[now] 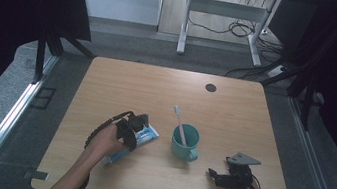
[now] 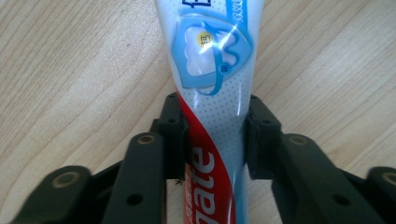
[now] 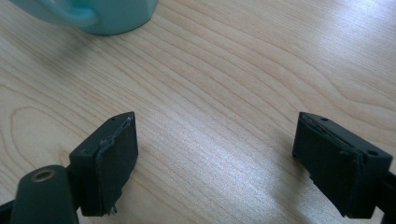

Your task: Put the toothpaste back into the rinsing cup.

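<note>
Only readable text is on the toothpaste tube (image 2: 210, 116): white letters "gate" on its red swoosh, bottom centre of the left gripper view, the start of the word hidden behind a jaw. Upper centre: blue shield emblem with a tooth and a small yellow dot with characters, too small to read. Blue print at the top edge, cut off.

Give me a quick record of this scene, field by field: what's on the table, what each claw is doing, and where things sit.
surface: wooden table
left claw: pads pressed on both sides of the toothpaste tube, which lies flat on the table
right claw: open, nothing between the pads, low over bare wood
mug: teal, upright, between the two claws
toothbrush: white, standing in the mug, leaning away from the person
dark round spot: far side of the table
</note>
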Demonstrator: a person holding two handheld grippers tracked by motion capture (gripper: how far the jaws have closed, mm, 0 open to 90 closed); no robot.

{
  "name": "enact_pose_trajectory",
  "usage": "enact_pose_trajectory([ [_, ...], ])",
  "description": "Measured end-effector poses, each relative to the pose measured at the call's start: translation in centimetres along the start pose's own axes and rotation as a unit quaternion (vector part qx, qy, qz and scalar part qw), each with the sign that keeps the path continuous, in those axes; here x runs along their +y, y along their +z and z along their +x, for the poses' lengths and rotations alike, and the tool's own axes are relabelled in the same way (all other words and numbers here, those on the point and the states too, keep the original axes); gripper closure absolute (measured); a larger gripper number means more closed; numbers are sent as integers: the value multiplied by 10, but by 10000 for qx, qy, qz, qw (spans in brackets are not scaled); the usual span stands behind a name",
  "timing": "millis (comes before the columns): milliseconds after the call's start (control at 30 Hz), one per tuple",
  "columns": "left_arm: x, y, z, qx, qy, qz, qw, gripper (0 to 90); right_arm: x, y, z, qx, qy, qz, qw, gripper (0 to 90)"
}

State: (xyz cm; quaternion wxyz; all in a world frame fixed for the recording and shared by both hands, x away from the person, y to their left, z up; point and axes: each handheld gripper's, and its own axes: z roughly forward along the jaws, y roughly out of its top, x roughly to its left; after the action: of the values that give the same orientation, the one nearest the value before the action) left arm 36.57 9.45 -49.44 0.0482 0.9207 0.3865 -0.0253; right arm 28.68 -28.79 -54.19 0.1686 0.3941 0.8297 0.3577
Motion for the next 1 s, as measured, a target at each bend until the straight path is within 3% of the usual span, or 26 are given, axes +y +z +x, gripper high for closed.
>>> enact_pose_trajectory([
  [300, -7, -4, 3, -38, 119, -320, 9994, 719, 0, 0, 0, 0, 2, 1, 10000, 140],
  [600, -16, -19, 9, -116, 38, -713, 9974, 723, 0, 0, 0, 0, 1, 2, 10000, 140],
  [767, -22, -28, 10, -174, 134, -1061, 9941, 724, 0, 0, 0, 2, 7, 3, 10000, 140],
  [1000, -33, -41, 12, -307, 196, -1648, 9857, 724, 0, 0, 0, 2, 7, 3, 10000, 140],
])
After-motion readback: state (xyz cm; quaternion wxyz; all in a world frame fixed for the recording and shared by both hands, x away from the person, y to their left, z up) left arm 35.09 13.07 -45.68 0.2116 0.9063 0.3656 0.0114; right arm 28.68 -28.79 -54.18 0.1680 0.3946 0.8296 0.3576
